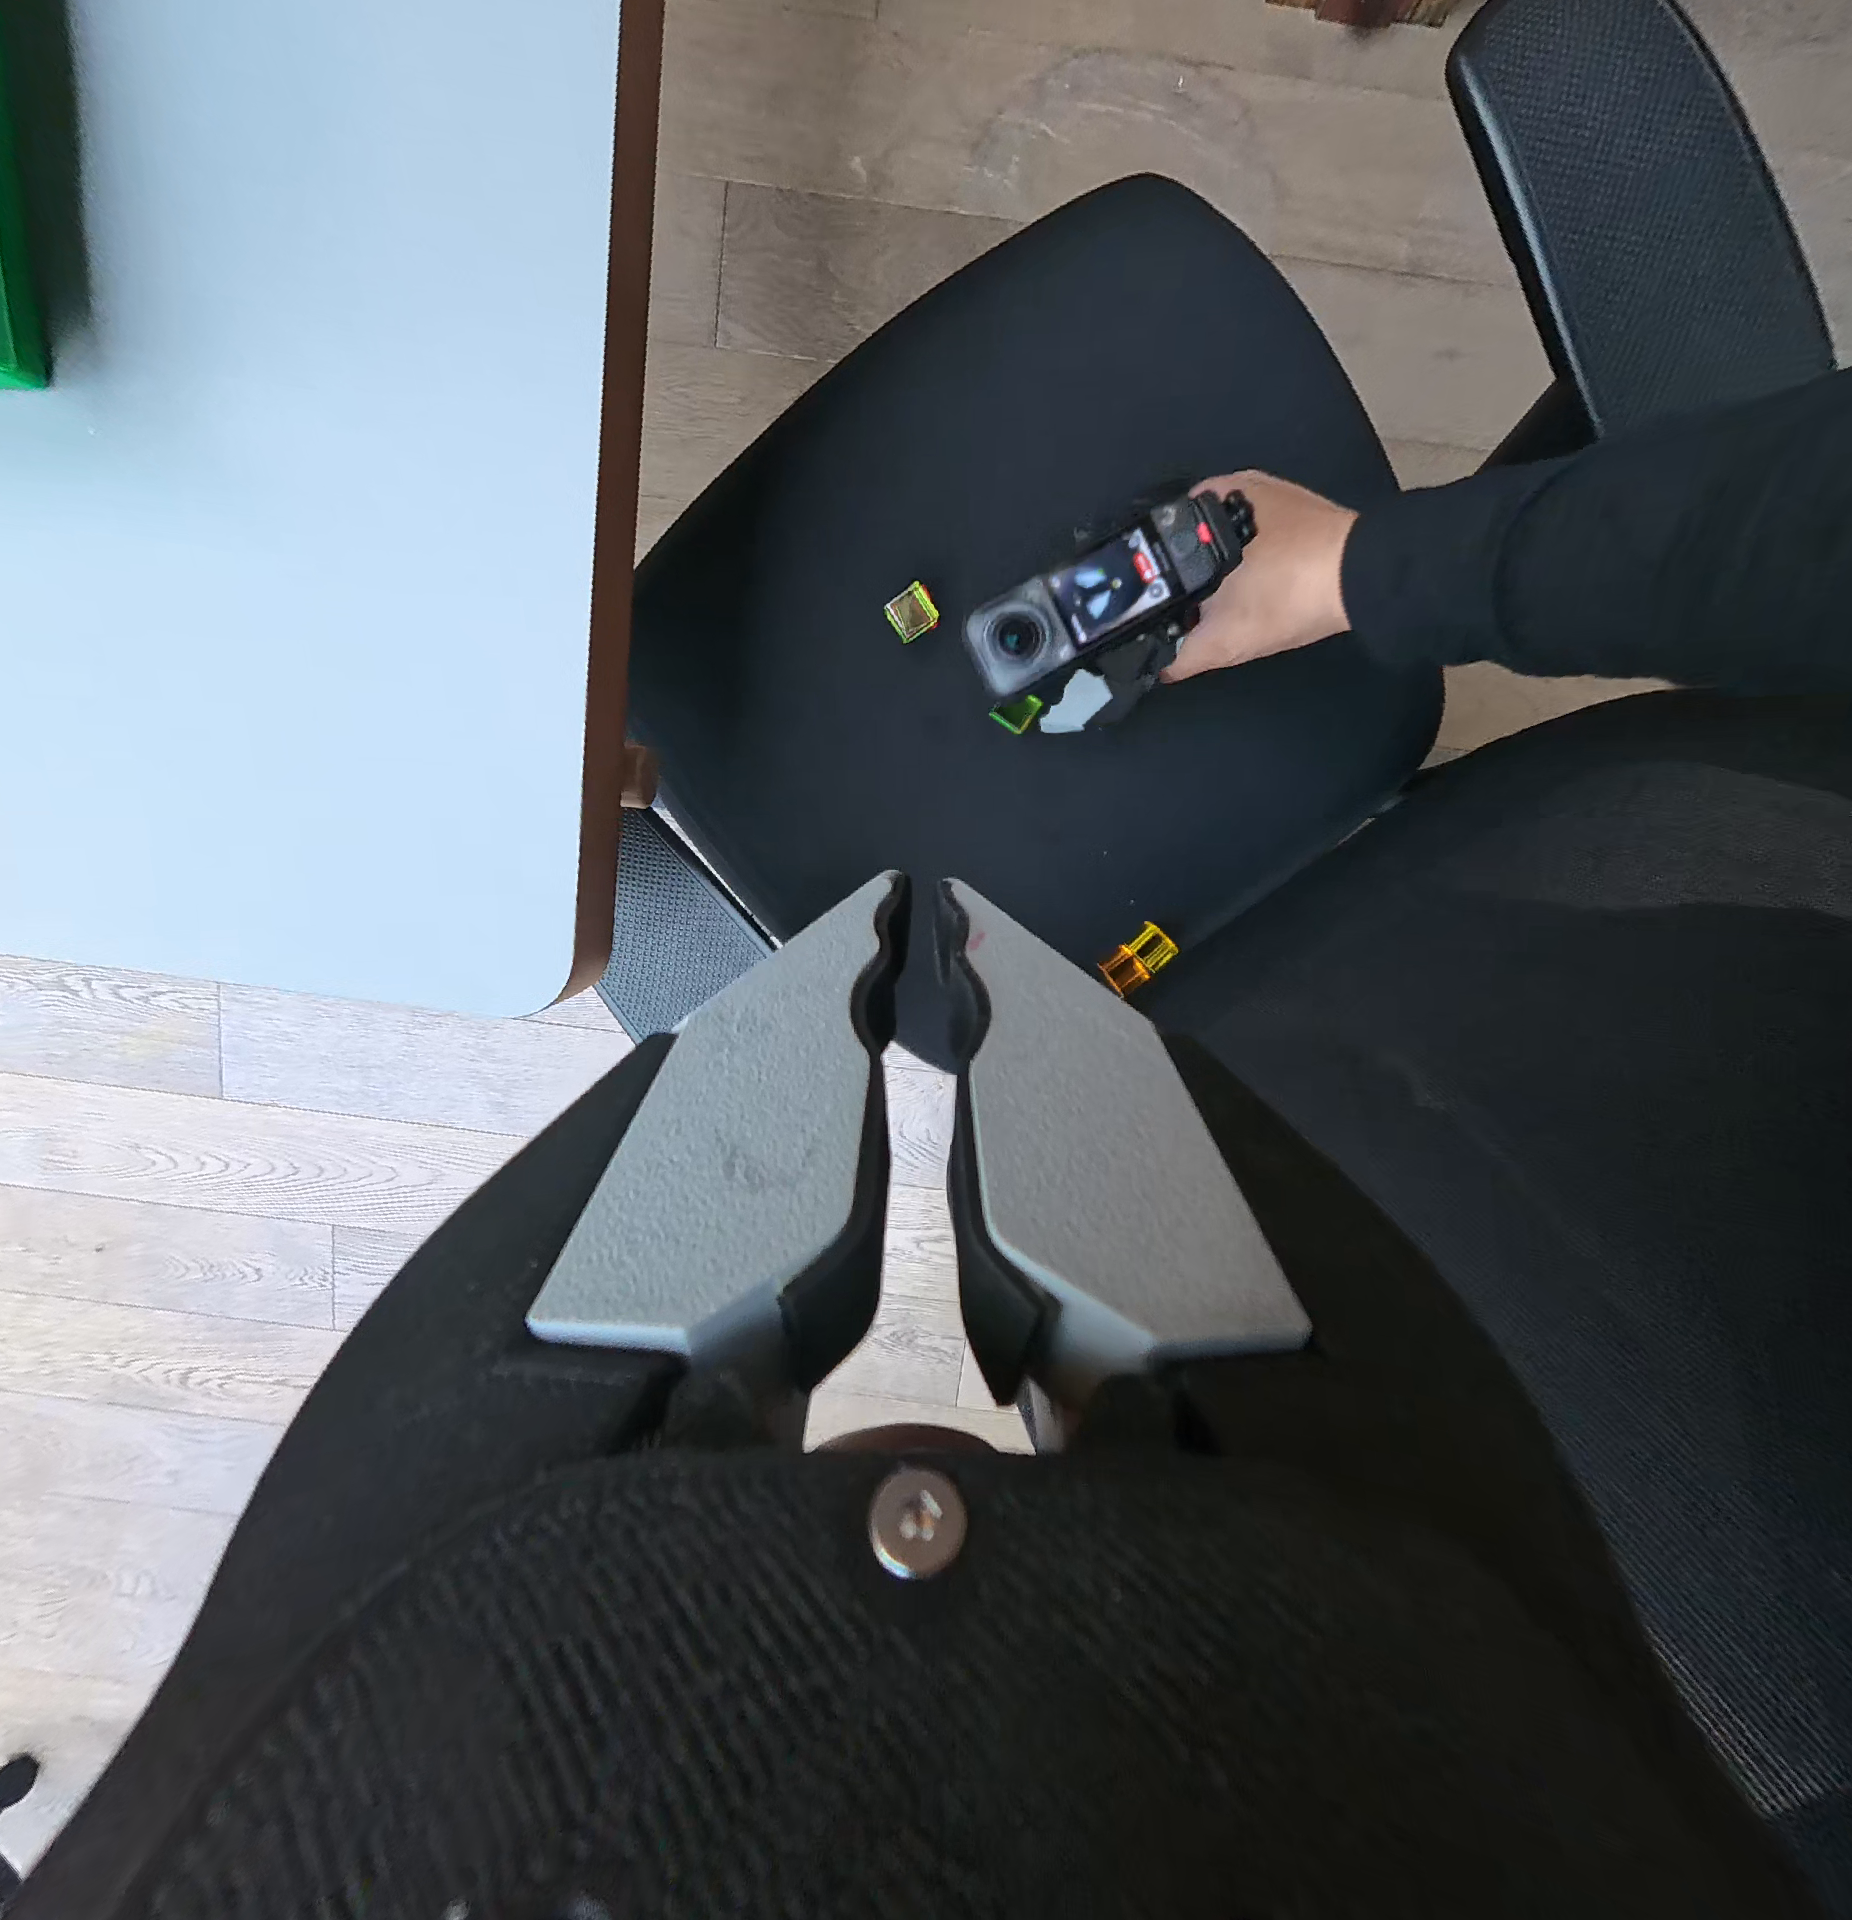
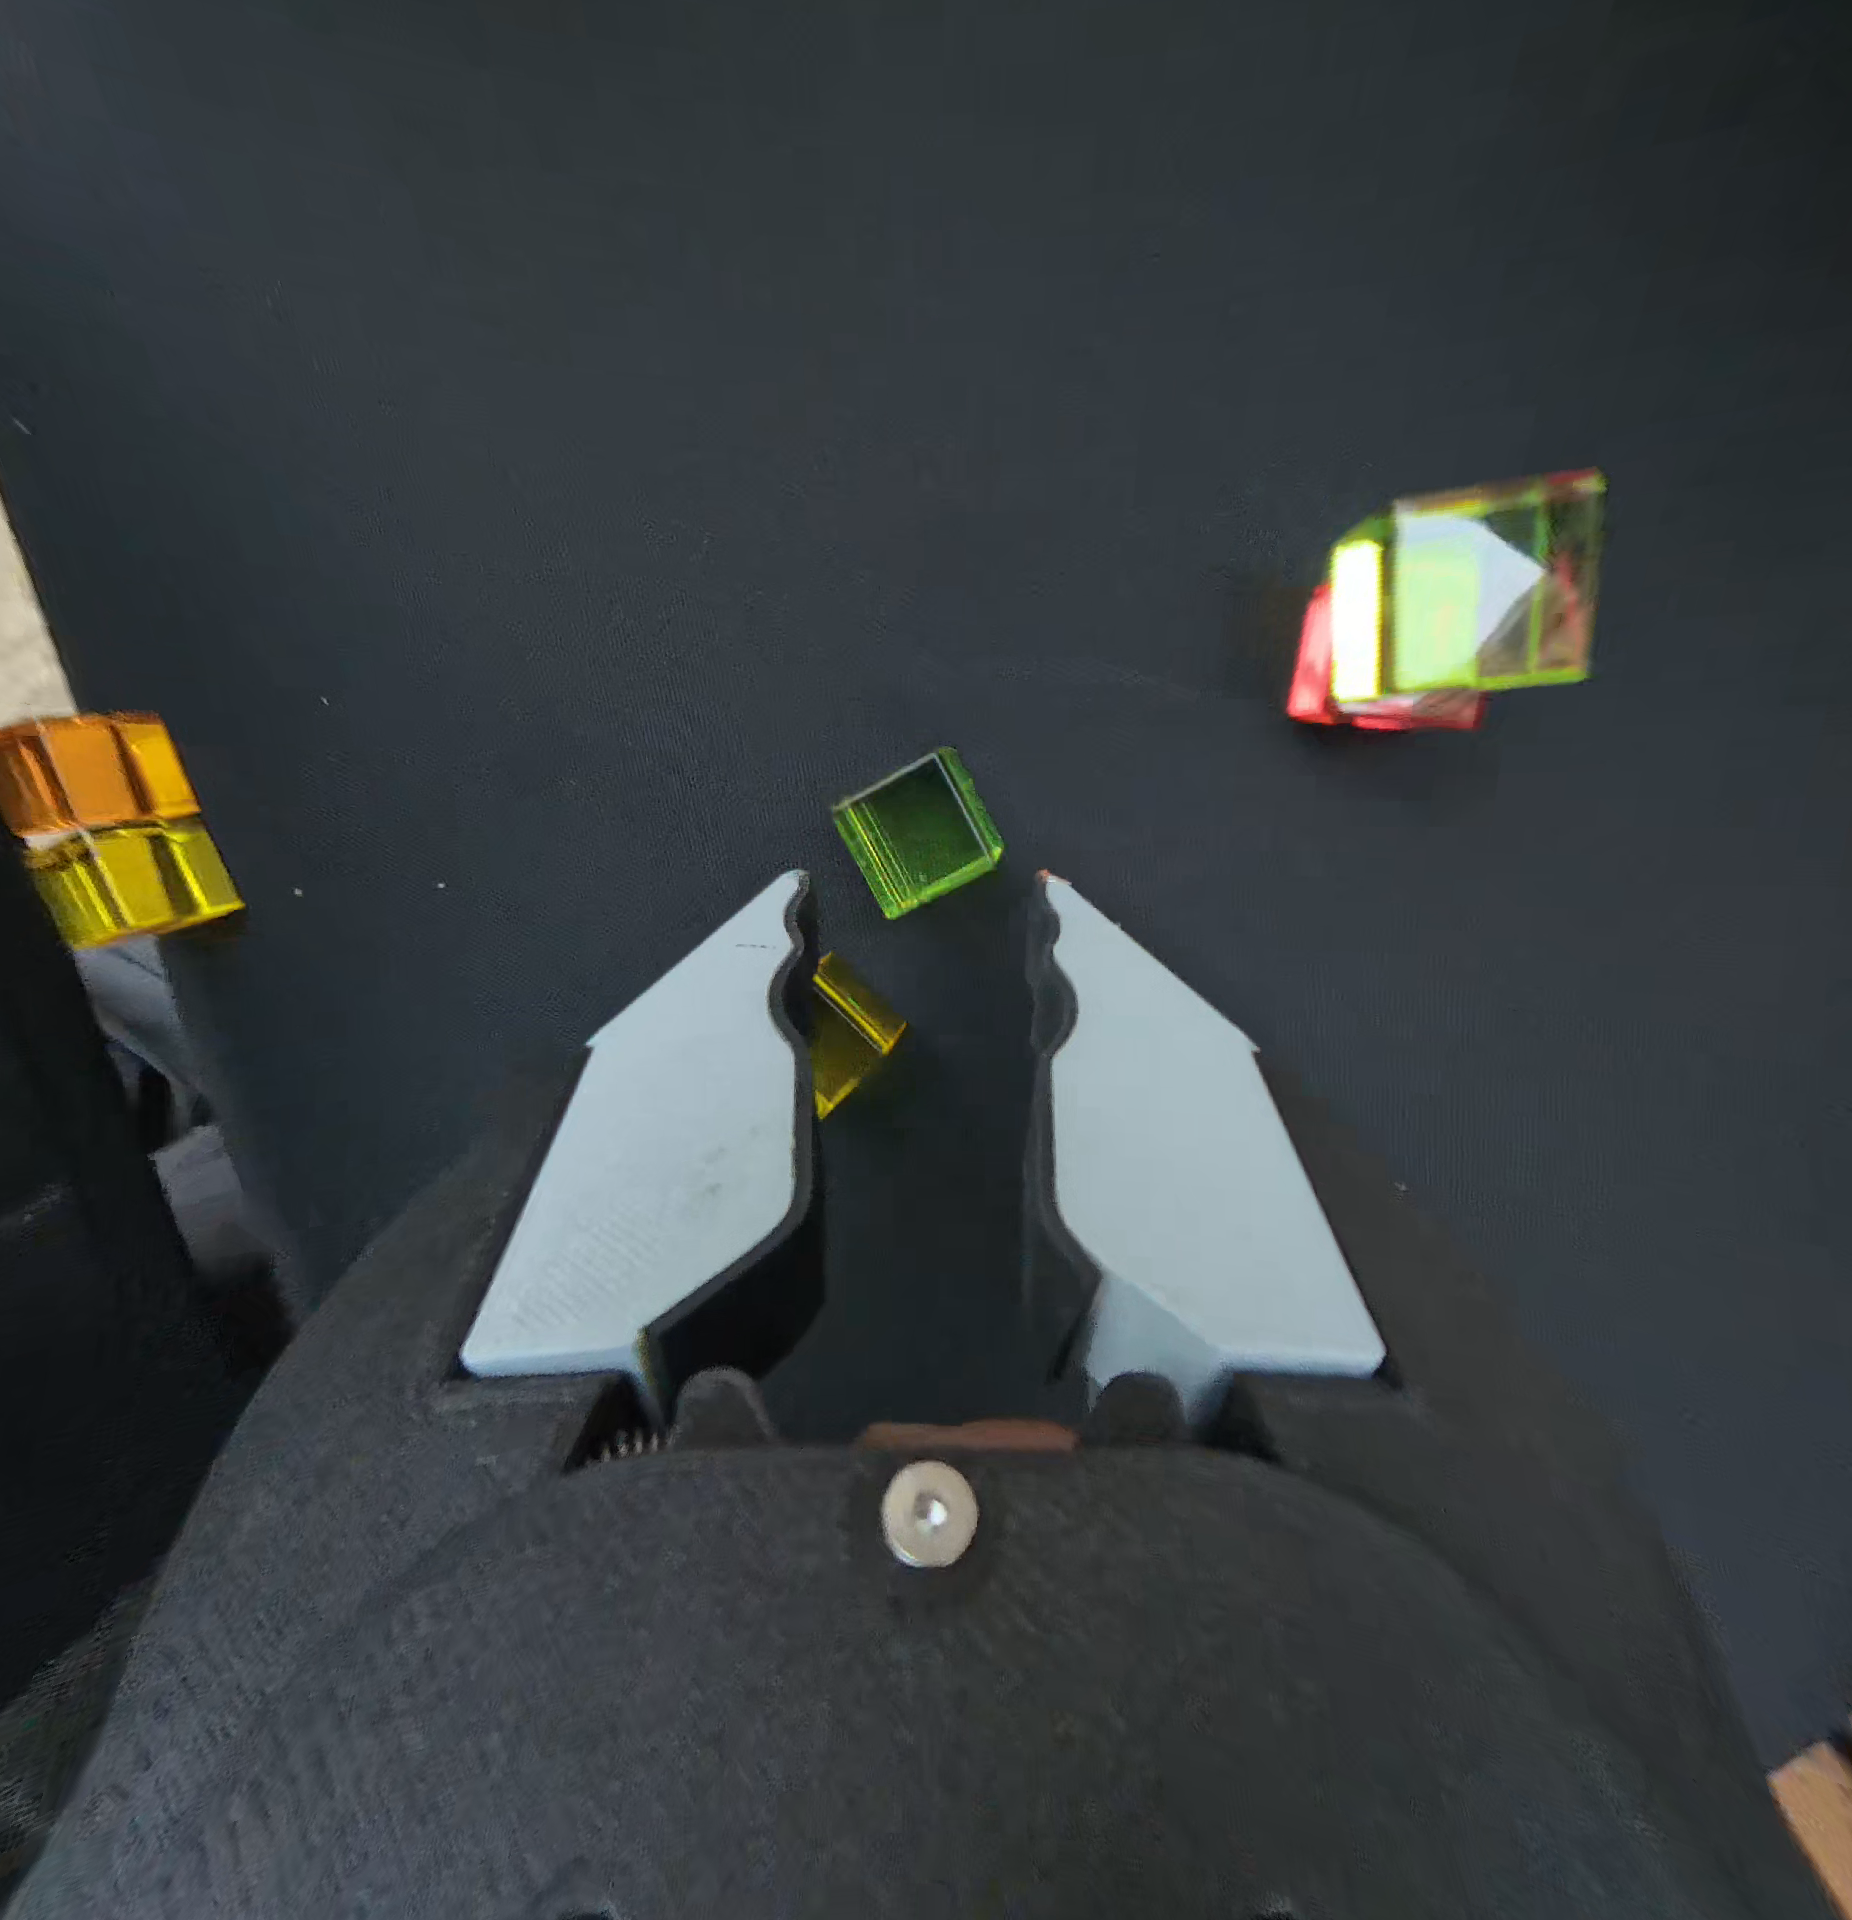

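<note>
The right gripper [image 2: 920, 883] hangs low over the black seat of an office chair [image 2: 693, 416], its jaws apart and holding nothing. A green transparent cube [image 2: 917, 831] lies on the fabric just beyond the tips, at about 12 o'clock from them. A yellow transparent cube [image 2: 851, 1029] sits inside the gap, tucked against the inner face of the finger on the 9 o'clock side; whether it touches that finger cannot be told. At 2 o'clock, well apart from the gripper, a lime-green cube with a red piece under it [image 2: 1462, 597] rests on the seat. At 9 o'clock, at the seat's edge, an orange cube [image 2: 86, 769] sits touching a yellow cube [image 2: 132, 878], the orange one farther away.

In the left wrist view the left gripper [image 1: 922, 894] is held high above the chair, jaws nearly together with only a thin slit between the tips, and nothing in them. From here a hand [image 1: 1265, 582] in a black sleeve holds the other gripper, with its camera, down on the seat at about 1 o'clock. A yellowish-green cube [image 1: 911, 613] lies just beside it at 12 o'clock, and a green cube [image 1: 1015, 715] shows at its tips. The orange and yellow pair [image 1: 1140, 958] lies near the left gripper's tips at 3 o'clock. A pale blue bench with a brown edge [image 1: 610, 520] fills the 10 o'clock side, with a green box [image 1: 2, 208] on it at the far corner. Grey wood-plank floor [image 1: 174, 1195] shows below.
</note>
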The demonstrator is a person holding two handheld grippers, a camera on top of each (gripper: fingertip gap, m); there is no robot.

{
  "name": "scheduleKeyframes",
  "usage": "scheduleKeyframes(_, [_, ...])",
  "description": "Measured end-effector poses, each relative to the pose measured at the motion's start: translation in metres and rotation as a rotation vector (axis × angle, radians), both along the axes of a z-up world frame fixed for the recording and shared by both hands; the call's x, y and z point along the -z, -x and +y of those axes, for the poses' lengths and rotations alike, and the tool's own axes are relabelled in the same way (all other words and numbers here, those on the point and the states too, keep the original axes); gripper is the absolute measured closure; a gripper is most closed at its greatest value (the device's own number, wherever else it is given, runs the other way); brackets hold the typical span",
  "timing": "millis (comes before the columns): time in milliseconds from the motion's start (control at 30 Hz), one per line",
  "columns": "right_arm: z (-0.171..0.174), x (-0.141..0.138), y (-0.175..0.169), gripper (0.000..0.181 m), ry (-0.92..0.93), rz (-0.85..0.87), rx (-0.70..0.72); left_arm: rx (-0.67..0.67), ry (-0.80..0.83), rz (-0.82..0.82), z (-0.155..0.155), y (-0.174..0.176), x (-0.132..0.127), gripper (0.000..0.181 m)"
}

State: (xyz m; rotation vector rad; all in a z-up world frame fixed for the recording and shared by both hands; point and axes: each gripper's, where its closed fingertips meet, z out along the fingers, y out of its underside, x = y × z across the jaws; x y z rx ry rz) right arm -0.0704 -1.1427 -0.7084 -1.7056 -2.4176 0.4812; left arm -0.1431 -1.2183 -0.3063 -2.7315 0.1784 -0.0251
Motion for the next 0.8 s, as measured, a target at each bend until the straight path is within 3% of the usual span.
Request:
scheduleKeyframes(133, [-0.002, 0.024, 0.002, 0.144, -0.108, -0.052, -0.094, 0.001, 0.008, -0.001, -0.001, -0.001, 0.002, 0.180])
scheduleKeyframes(233, [-0.001, 0.026, 0.009, 0.149, -0.138, -0.040, -0.106, 0.009, 0.008, 0.005, 0.000, -0.001, 0.001, 0.181])
scheduleKeyframes(333, [-0.001, 0.011, 0.017, 0.153, -0.047, -0.001, -0.023, -0.006, 0.007, 0.005, -0.001, 0.003, 0.001, 0.181])
scheduleKeyframes(567, [0.045, -0.052, 0.050, 0.153, -0.022, 0.187, 0.135, -0.018, -0.017, 0.006, 0.000, 0.007, -0.007, 0.181])
scheduleKeyframes(800, [0.060, -0.044, 0.070, 0.154, -0.110, 0.121, 0.045, -0.016, -0.007, 0.014, -0.001, 0.007, -0.004, 0.181])
